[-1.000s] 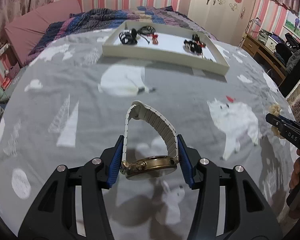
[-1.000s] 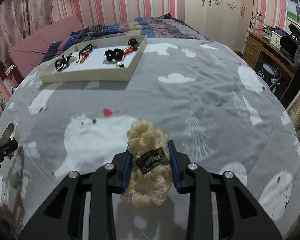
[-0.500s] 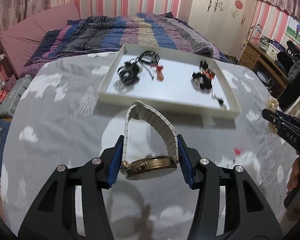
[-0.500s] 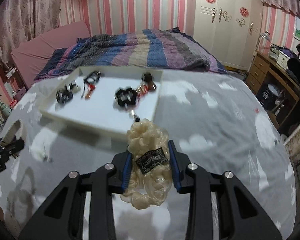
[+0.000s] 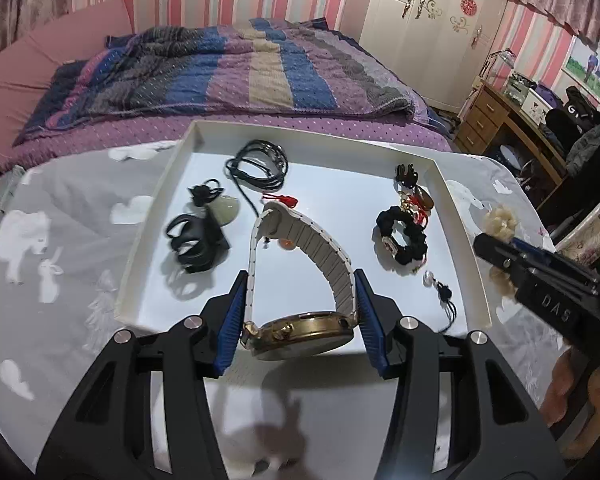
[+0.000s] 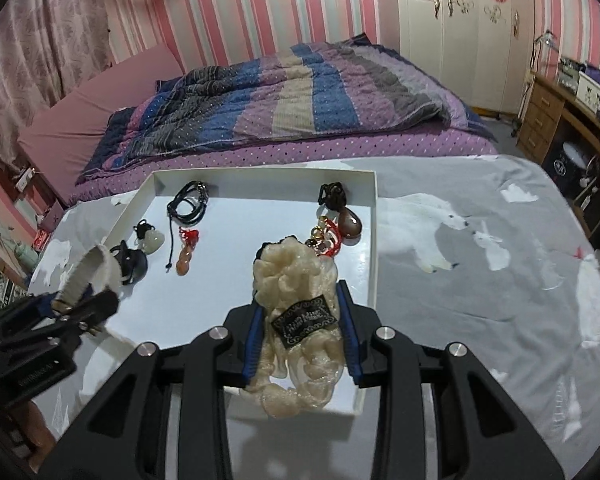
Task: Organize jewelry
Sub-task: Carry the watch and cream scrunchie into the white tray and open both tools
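My left gripper [image 5: 300, 312] is shut on a gold watch [image 5: 300, 330] whose white band [image 5: 324, 256] arches upward; it hangs over the near edge of a white tray [image 5: 160, 208]. My right gripper [image 6: 302, 332] is shut on a cream ruffled scrunchie [image 6: 292, 280] with a black label, over the tray's [image 6: 374, 240] near right part. Inside the tray lie a black cord necklace [image 5: 260, 164], a pale pendant [image 5: 226, 208], a black scrunchie [image 5: 404, 236], a brown stone charm [image 6: 348, 224] and an orange pendant [image 6: 186, 260]. Each gripper shows in the other's view [image 5: 540, 280] [image 6: 76, 304].
The tray rests on a grey blanket with polar bears [image 6: 480, 280]. Behind it lies a striped quilt [image 5: 228, 72] and a pink headboard cushion [image 5: 28, 68]. A wooden desk [image 5: 512, 128] and white wardrobe [image 5: 432, 24] stand at the right. A hand [image 5: 580, 384] shows at the right edge.
Both grippers have travelled forward across the blanket with their loads, from well short of the tray to over its near edge. Neither grip has changed.
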Available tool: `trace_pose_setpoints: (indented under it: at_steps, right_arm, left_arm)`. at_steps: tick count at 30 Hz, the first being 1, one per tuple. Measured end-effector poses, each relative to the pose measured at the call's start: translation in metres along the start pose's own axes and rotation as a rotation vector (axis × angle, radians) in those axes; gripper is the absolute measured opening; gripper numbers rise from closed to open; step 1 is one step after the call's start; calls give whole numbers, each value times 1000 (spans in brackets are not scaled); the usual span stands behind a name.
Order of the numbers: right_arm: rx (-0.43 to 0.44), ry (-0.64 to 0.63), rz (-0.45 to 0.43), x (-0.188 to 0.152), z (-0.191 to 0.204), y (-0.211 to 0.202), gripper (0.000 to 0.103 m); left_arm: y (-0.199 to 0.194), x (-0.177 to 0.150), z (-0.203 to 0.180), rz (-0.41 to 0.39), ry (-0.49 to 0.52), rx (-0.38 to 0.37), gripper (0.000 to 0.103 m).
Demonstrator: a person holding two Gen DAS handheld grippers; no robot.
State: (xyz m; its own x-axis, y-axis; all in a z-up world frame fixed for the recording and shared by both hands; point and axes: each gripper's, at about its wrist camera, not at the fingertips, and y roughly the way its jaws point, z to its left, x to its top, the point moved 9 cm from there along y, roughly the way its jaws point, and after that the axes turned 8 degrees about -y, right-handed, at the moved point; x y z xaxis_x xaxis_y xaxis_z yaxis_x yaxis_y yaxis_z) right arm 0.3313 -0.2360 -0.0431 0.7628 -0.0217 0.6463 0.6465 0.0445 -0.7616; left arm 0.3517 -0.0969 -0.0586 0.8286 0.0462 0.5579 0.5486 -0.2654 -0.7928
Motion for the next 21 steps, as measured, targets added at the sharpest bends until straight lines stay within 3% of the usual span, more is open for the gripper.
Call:
trace_pose_setpoints:
  at_steps: [9, 21]
  right_arm:
    - [8, 4, 73, -25, 1, 56, 34]
    - [-23, -14, 83, -33, 3, 70, 34]
  left_arm:
    - [45, -13, 5, 38, 34, 48, 51]
    - [58, -18, 8, 39, 57, 80, 51]
